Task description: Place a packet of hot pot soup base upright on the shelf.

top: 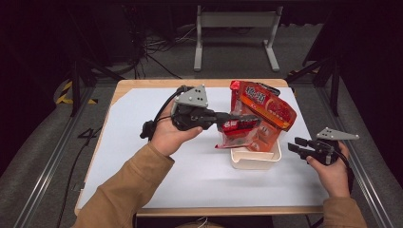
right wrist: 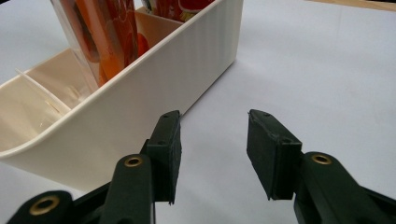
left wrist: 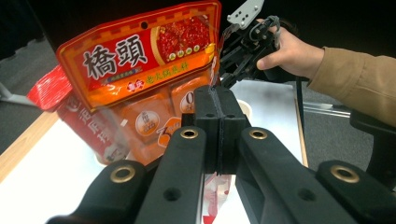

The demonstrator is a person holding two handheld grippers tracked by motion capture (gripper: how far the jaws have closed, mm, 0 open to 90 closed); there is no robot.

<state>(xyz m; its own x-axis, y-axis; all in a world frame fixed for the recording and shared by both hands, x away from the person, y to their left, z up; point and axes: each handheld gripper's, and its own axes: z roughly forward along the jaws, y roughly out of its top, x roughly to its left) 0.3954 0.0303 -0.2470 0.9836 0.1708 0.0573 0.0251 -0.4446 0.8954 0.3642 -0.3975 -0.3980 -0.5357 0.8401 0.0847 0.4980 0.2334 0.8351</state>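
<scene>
My left gripper is shut on the top edge of a clear sauce packet with a red label, which hangs over the left end of a white bin. A sliver of that packet shows between the closed jaws in the left gripper view. Beside it a large orange packet with Chinese characters stands tilted in the bin. My right gripper rests open and empty on the table, just right of the bin.
A darker red packet leans behind the orange one. The bin has inner dividers. A white sheet covers the wooden table. A grey stand is on the floor beyond.
</scene>
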